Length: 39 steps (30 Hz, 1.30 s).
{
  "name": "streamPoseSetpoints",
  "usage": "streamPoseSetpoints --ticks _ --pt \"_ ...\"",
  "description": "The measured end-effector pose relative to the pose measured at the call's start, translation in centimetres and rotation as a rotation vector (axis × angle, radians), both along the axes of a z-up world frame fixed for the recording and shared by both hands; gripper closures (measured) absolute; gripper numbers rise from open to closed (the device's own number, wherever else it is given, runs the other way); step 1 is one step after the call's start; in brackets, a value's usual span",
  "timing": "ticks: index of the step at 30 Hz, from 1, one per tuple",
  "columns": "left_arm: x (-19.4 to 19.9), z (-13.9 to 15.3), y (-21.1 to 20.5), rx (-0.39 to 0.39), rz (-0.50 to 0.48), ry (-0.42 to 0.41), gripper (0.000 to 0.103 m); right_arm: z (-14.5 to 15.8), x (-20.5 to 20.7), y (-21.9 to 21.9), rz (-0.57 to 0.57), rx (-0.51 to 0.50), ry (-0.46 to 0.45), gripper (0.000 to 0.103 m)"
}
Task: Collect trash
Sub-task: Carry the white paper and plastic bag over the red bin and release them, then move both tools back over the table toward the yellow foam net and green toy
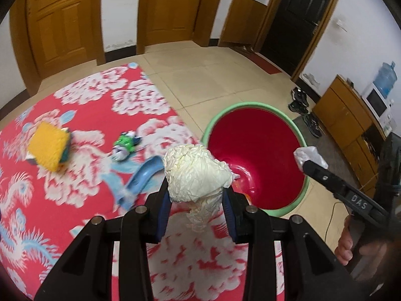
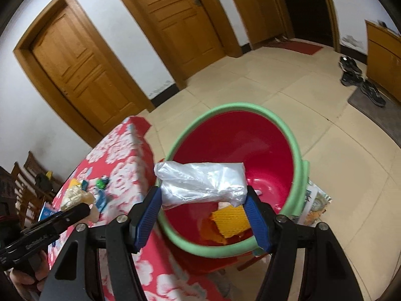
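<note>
Step in hand: carrying trash to the bin, with both grippers loaded.

The left gripper is closed on a crumpled cream paper wad, which bulges above the blue pads at centre frame. In the left wrist view the wad sits over the near edge of the red floral tablecloth, just beside the rim of the red basin with the green rim, not yet over its opening.

The right gripper is clamped on a clear plastic bag, stretched between its pads at frame centre. In the right wrist view the bag appears to hang over the basin, which already holds yellow and orange scraps at lower centre.

Left on the cloth: a yellow sponge block, a green toy and a blue plastic piece, all somewhat blurred; whether any counts as trash cannot be settled from here.

Next move, in my judgement: the right gripper opens to drop the bag, which is light and may cling to a pad. The left gripper must first travel rightward past the rim, then release.
</note>
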<state>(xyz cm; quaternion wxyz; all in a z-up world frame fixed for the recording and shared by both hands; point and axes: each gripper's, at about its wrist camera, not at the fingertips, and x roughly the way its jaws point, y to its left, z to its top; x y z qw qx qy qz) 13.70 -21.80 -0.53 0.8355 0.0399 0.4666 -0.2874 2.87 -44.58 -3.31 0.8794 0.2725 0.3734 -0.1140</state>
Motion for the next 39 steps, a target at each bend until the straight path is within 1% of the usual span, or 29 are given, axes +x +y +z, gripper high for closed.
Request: streamPoseSetpoints --ticks 5,12,17,19,24,27,28,32,34,39 --pt "0.2 -0.5 -2.3 0.002 -0.044 0.001 0.065 -1.0 0.3 -0.9 -0.021 0.010 0.022 0.033" --pt "0.7 -1.8 -4.3 0.010 -0.069 0.024 0.065 -1.6 0.5 -1.5 -0.031 0.008 0.040 0.033" --pt "1.0 -2.6 -5.9 0.026 -0.091 0.030 0.065 -1.8 0.4 -2.4 -0.037 0.025 0.031 0.032" --pt "1.1 -2.8 -6.4 0.028 -0.099 0.036 0.065 -2.0 0.4 -2.8 -0.036 0.042 0.027 0.030" --pt "1.1 -3.2 -7.7 0.022 -0.126 0.039 0.065 -2.0 0.0 -3.5 -0.053 0.045 0.019 0.030" --pt "0.9 -3.3 -8.4 0.013 -0.142 0.034 0.055 -1.8 -0.3 -3.9 -0.065 0.048 0.013 0.029" --pt "0.8 -3.3 -8.6 0.011 -0.148 0.030 0.050 -1.8 -0.4 -3.9 -0.068 0.049 0.011 0.029" --pt "0.7 -3.3 -9.1 0.009 -0.153 0.015 0.043 -1.6 -0.6 -4.1 -0.074 0.049 0.005 0.029" --pt "0.8 -3.4 -9.0 0.012 -0.141 0.016 0.040 -1.7 -0.6 -4.1 -0.074 0.054 0.002 0.029" --pt "1.0 -3.5 -8.6 0.005 -0.112 0.022 0.040 -1.5 -0.7 -4.1 -0.072 0.062 -0.005 0.029"
